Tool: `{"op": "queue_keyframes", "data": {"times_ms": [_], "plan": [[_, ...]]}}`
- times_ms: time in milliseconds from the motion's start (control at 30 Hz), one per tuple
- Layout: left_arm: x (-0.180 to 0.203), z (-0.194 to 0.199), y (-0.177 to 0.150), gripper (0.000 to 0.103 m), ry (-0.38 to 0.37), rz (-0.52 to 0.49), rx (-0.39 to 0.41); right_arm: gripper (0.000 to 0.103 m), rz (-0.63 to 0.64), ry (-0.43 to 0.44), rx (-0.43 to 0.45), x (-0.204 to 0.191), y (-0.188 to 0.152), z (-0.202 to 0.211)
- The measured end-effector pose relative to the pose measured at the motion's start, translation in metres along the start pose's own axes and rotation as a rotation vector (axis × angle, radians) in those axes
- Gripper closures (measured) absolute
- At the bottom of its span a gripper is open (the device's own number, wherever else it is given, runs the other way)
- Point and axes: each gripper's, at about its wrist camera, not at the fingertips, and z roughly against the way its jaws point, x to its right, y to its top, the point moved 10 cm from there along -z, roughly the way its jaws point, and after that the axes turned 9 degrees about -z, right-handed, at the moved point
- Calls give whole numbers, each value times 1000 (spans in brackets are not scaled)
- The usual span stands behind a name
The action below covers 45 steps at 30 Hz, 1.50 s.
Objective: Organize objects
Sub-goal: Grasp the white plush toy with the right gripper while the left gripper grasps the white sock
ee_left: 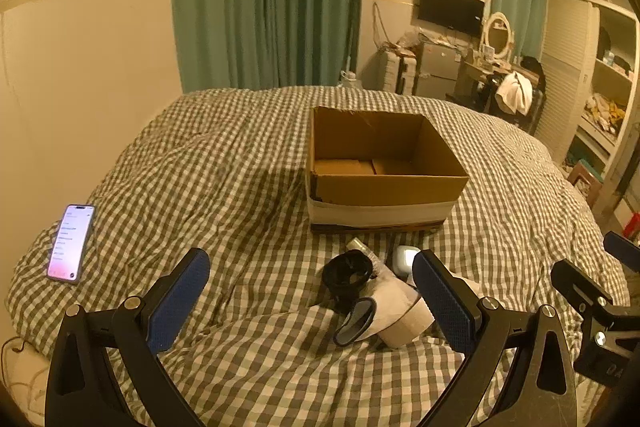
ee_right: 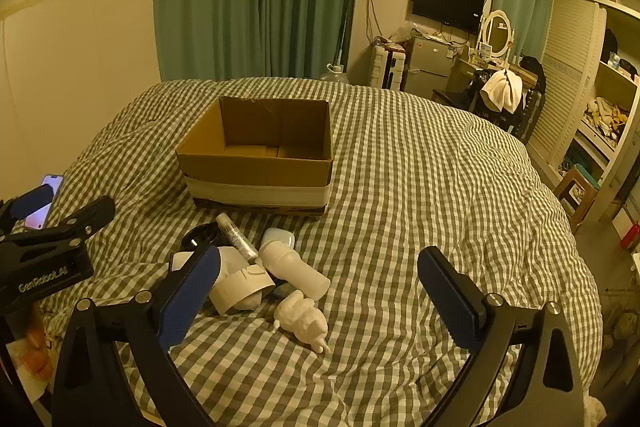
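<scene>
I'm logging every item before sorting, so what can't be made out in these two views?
- Phone: screen text too small in the left view; half hidden by the left gripper's body in the right view.
- White case: partly behind a left gripper finger.
- Figurine: absent from the left view.
- Box: near wall hides part of the floor.

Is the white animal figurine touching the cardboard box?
Apart. The right wrist view shows the white figurine lying near the camera, with checked bedding and other items between it and the cardboard box.
</scene>
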Motion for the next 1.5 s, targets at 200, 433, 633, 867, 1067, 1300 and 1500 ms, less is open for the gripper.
{"op": "queue_keyframes", "data": {"times_ms": [200,433,633,867,1067,1300,1500], "plan": [[8,-18,0,0,-28,-31,-44,4,1,-6,-9,2,0,-2],[23,-52,-18,0,-40,-72,-127,4,-6,-13,-106,11,-24,-35],[23,-79,-37,0,-30,-72,-216,4,-27,-8,-212,20,-56,-72],[36,-105,-62,0,-54,-89,-317,4,-35,-4,-326,28,-88,-112],[48,-116,-71,0,-94,-107,-345,4,-21,19,-426,28,-115,-137],[55,-115,-72,0,-142,-121,-346,18,-25,73,-513,19,-138,-165],[57,-132,-88,0,-181,-127,-393,55,12,116,-501,7,-141,-159]]}}
